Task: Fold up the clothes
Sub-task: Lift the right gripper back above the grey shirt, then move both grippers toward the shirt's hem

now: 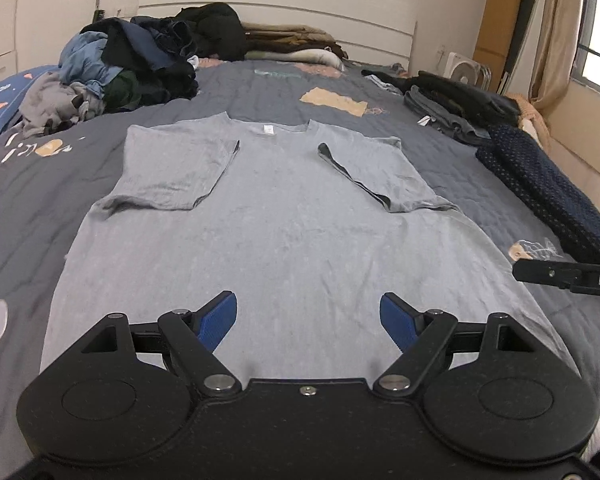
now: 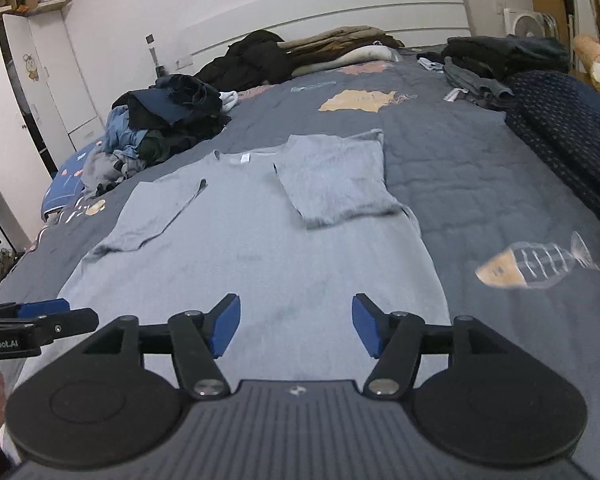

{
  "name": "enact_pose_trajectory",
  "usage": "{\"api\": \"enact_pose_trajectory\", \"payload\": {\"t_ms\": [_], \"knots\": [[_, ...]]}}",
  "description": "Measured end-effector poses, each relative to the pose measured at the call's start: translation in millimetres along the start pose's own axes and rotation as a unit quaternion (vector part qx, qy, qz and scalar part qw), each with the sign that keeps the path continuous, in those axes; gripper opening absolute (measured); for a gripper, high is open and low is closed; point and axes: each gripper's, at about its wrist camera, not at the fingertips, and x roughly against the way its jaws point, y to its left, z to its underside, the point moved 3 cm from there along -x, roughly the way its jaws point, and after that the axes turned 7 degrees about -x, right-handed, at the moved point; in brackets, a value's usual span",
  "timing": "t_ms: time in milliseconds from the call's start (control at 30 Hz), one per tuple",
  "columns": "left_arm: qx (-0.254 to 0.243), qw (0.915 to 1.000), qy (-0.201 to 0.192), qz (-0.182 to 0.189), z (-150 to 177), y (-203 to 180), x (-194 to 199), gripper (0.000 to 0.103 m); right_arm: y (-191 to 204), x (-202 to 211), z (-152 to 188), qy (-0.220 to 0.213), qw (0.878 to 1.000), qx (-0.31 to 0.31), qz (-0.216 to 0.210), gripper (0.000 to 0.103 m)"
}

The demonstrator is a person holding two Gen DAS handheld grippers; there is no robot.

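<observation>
A grey T-shirt [image 1: 276, 232] lies flat on the bed, collar away from me, with both short sleeves folded inward onto its chest. My left gripper [image 1: 308, 322] hovers open over the shirt's lower hem, nothing between its blue pads [image 1: 216, 320]. In the right wrist view the same T-shirt [image 2: 260, 248] spreads out ahead, and my right gripper [image 2: 296, 324] stands open above the hem's right part, holding nothing. The left gripper [image 2: 40, 312] shows at the left edge there; a finger of the right gripper [image 1: 560, 274] pokes in at the right of the left wrist view.
A dark grey quilt [image 1: 452, 184] with fish prints covers the bed. A heap of unfolded clothes [image 1: 132, 68] sits at the far left, folded dark clothes [image 1: 460, 100] and a dotted navy cloth [image 1: 548, 188] along the right edge. A white headboard [image 1: 300, 4] and bedding lie beyond.
</observation>
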Motion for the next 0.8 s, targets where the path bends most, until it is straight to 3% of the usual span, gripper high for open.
{"api": "enact_pose_trajectory", "payload": {"t_ms": [200,433,800], "knots": [[0.023,0.9996,-0.001,-0.015,21.6,5.1,25.3,0.078,0.3,31.4,25.2,-0.014,1.000,-0.016,0.009,0.062],[0.004,0.9996,0.000,-0.028,39.2,-3.5,44.8,0.078,19.9,55.8,47.9,-0.020,1.000,0.001,-0.006,0.062],[-0.003,0.9986,0.000,-0.052,65.3,-11.0,60.3,0.078,39.3,77.2,79.6,-0.035,0.999,0.003,0.005,0.062]]}}
